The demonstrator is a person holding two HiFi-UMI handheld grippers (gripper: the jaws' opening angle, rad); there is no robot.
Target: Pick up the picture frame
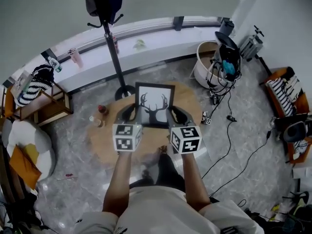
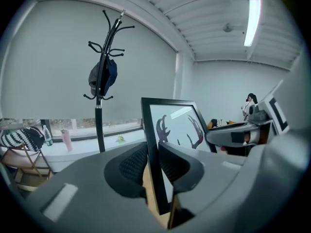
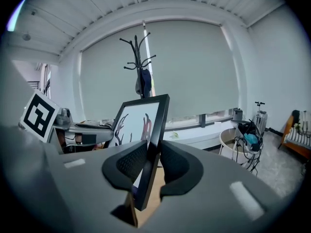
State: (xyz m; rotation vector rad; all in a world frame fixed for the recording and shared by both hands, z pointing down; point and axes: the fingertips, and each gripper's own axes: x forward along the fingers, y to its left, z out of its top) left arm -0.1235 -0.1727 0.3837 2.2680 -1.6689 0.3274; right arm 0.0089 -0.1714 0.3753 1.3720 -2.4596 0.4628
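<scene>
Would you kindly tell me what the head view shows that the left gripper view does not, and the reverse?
Only the head view: the round table, the small bottles on it, and trailing cables. Only the left gripper view: the ceiling light. Both: the picture frame, the left gripper clamped on its edge, and the coat stand.

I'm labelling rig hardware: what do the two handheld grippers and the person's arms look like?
Both the left gripper and right gripper have grey moulded bodies, black textured pads and a white cube with black square markers. Forearms bare; pale short-sleeved shirt.
</scene>
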